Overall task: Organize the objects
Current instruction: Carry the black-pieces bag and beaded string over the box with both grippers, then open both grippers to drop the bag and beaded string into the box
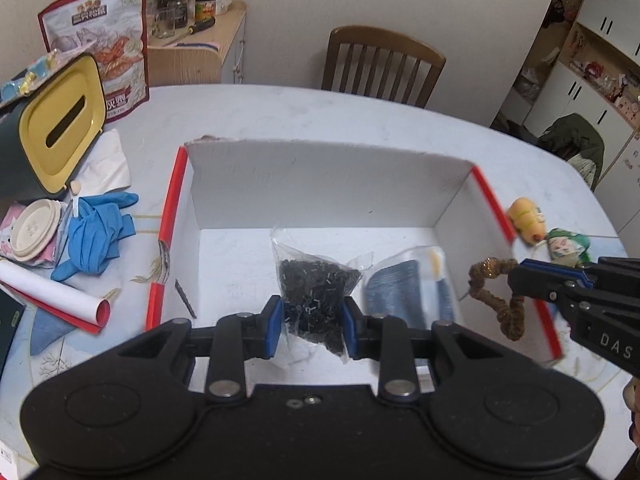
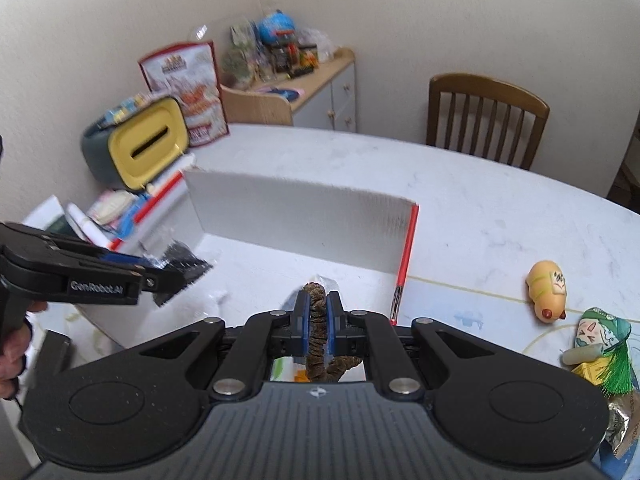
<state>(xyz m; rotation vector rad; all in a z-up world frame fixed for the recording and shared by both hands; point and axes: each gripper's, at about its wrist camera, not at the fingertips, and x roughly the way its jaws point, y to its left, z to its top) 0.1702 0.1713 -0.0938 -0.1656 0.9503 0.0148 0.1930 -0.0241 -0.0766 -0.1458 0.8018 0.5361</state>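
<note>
My left gripper [image 1: 313, 326] is shut on a clear bag of small black parts [image 1: 316, 292], held over the open white box with red edges [image 1: 320, 184]. The same bag [image 2: 182, 270] shows at the left of the right wrist view, in the left gripper [image 2: 168, 280]. My right gripper [image 2: 317, 322] is shut on a brown glittery hair tie [image 2: 316, 344], above the box's near right part. In the left wrist view that hair tie [image 1: 490, 292] dangles from the right gripper [image 1: 520, 276] over the box's right wall. A bluish flat packet [image 1: 404, 292] lies inside the box.
On the table, right of the box, lie a yellow toy [image 2: 547, 292] and a green-haired doll [image 2: 598, 344]. To the left are blue gloves [image 1: 94, 236], a yellow-lidded bin [image 1: 62, 136], a cup lid [image 1: 34, 230] and a rolled paper [image 1: 52, 296]. A wooden chair [image 1: 380, 64] stands behind the table.
</note>
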